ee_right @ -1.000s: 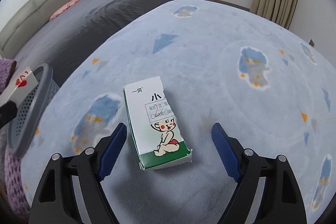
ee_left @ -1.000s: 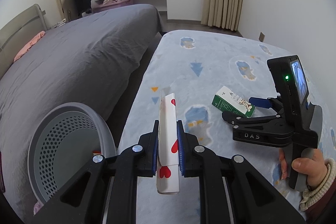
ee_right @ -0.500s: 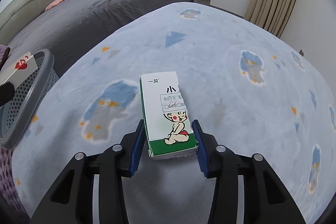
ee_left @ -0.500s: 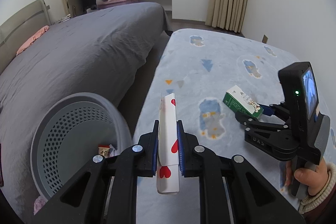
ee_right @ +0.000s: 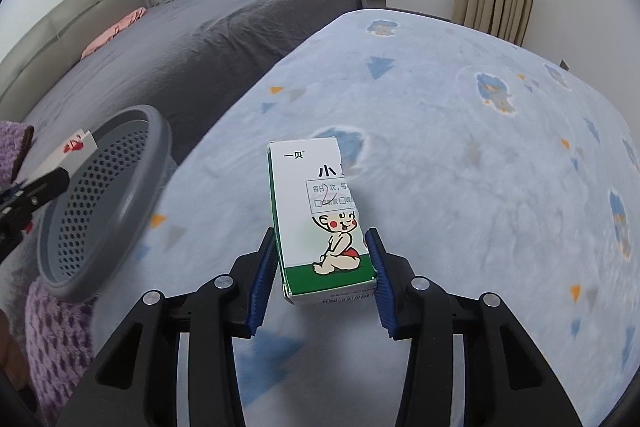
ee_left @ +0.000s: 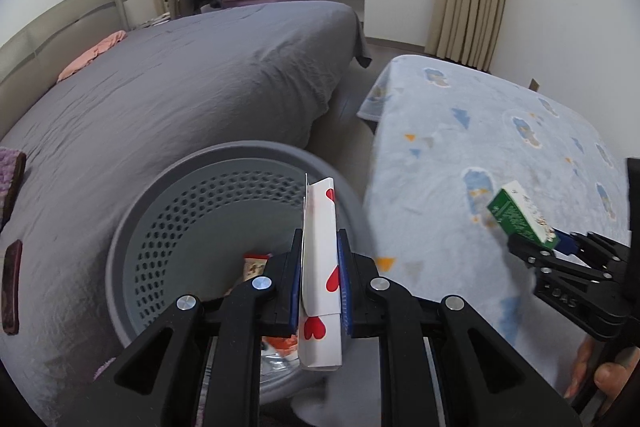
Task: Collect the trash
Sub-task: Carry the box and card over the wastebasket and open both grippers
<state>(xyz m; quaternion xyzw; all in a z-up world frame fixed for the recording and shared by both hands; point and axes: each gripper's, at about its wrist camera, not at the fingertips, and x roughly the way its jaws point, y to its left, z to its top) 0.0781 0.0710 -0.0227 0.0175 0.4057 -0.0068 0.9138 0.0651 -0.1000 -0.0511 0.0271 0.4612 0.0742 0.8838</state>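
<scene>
With the right gripper point(ee_right: 325, 273) newly clamped on the green box point(ee_right: 320, 223) and lifted, and the left gripper point(ee_left: 319, 279) now holding its heart-printed carton point(ee_left: 320, 267) above the bin point(ee_left: 160, 227), both seem ready for dropping.

The grey basket point(ee_left: 132, 227) gapes unobstructed below the left gripper point(ee_left: 320, 279), grey bed point(ee_left: 180, 87) crowding its ten-o'clock rim, blue blanket point(ee_left: 480, 131) at two o'clock, floor gap point(ee_left: 344, 115) open at twelve.
</scene>
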